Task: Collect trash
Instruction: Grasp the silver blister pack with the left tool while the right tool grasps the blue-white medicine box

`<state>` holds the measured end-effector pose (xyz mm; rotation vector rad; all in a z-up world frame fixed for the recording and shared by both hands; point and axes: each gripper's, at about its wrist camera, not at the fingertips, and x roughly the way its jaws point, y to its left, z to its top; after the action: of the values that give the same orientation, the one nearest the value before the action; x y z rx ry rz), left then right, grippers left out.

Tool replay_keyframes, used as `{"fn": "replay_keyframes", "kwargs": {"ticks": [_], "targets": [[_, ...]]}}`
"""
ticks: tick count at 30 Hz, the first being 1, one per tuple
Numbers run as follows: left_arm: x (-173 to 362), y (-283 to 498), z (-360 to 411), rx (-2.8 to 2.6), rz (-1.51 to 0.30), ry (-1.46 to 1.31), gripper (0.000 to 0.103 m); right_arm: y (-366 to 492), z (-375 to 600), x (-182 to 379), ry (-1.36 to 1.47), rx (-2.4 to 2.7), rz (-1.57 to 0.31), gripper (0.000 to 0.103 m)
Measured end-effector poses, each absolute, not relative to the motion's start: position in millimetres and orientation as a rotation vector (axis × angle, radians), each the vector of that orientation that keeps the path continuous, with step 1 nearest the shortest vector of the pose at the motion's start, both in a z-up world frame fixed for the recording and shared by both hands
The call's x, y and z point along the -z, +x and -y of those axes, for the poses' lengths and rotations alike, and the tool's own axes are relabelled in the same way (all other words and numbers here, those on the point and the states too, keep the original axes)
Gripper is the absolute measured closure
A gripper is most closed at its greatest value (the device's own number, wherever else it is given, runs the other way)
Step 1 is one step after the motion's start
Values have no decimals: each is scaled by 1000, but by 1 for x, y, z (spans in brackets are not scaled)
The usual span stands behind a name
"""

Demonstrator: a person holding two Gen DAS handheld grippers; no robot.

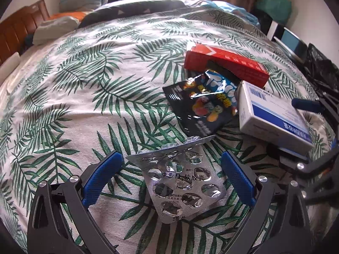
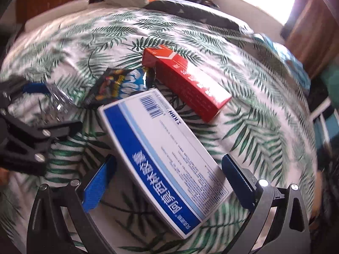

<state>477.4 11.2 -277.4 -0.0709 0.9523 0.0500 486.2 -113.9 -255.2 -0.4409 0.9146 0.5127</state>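
An empty silver blister pack point(image 1: 180, 180) lies on the leaf-print bedspread point(image 1: 84, 105) between the wide-open blue fingers of my left gripper point(image 1: 171, 160), untouched by either pad. A white and blue medicine box point(image 2: 165, 156) lies between the open fingers of my right gripper point(image 2: 169, 165); it also shows in the left wrist view point(image 1: 273, 112). A black snack wrapper point(image 1: 203, 105) and a red box point(image 1: 224, 63) lie just beyond; the right wrist view shows the wrapper point(image 2: 118, 84) and the red box point(image 2: 186, 82) too.
Pillows point(image 1: 84, 0) and folded bedding lie at the head of the bed by a wooden headboard point(image 1: 19, 29). A black plastic bag point(image 1: 322, 63) sits off the bed's right edge. The left gripper's frame point(image 2: 25, 139) shows at the left of the right wrist view.
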Motion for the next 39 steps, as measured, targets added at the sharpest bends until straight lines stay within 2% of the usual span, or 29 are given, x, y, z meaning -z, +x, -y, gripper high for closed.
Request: {"fn": "replay_keyframes", "kwargs": {"ticks": [6, 17, 19, 21, 22, 26, 29, 33, 37, 39], "targets": [[277, 478, -12, -49, -953, -78, 6, 458, 119, 248, -294, -483, -1005, 4], [277, 476, -17, -48, -953, -101, 6, 452, 110, 257, -452, -522, -928, 7], [277, 477, -17, -49, -953, -101, 6, 457, 110, 260, -434, -534, -936, 12], [277, 478, -16, -50, -954, -100, 6, 457, 112, 260, -403, -543, -932, 25], [277, 479, -16, -50, -956, -97, 6, 456, 113, 259, -385, -544, -932, 27], [277, 481, -13, -49, -954, -89, 7, 449, 111, 257, -348, -528, -914, 30], [276, 480, -12, -50, -951, -83, 16, 446, 108, 257, -344, -517, -915, 32], [273, 476, -9, -27, -943, -77, 40, 446, 107, 257, -311, -502, -932, 33], [272, 473, -12, -2, -945, -91, 41, 445, 105, 256, -292, -489, -952, 32], [272, 470, -14, 11, -947, -95, 42, 445, 101, 257, -321, -473, -936, 19]]}}
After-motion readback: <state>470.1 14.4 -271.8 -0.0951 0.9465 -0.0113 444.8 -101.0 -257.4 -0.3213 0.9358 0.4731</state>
